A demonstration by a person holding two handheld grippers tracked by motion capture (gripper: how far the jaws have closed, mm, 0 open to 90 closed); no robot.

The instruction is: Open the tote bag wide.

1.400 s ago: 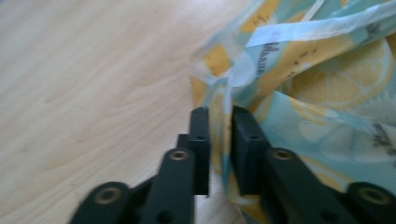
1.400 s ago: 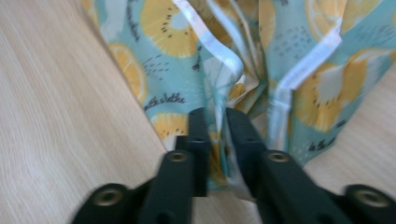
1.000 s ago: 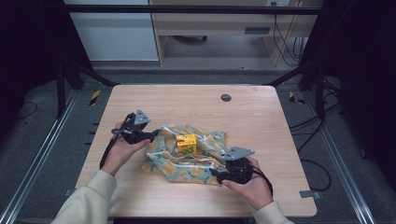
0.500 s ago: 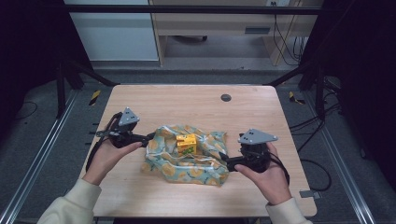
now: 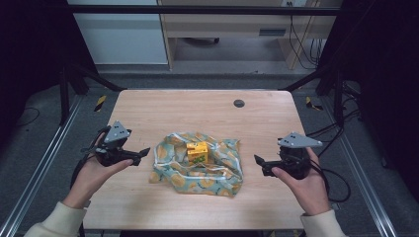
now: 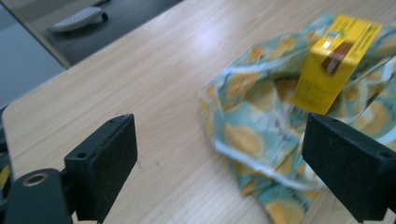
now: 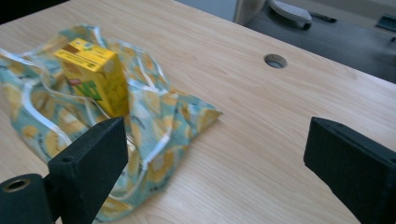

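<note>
So both jaws just opened wide, nothing between them: left hand-held gripper at 9 o'clock of the bag, right hand-held gripper at 3, yellow carton upright inside.

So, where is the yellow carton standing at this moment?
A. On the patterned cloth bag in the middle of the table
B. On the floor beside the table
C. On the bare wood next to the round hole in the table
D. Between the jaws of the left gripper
A. The yellow carton stands upright on the patterned cloth bag, while the left gripper and the right gripper are open and apart from it on either side.
</note>
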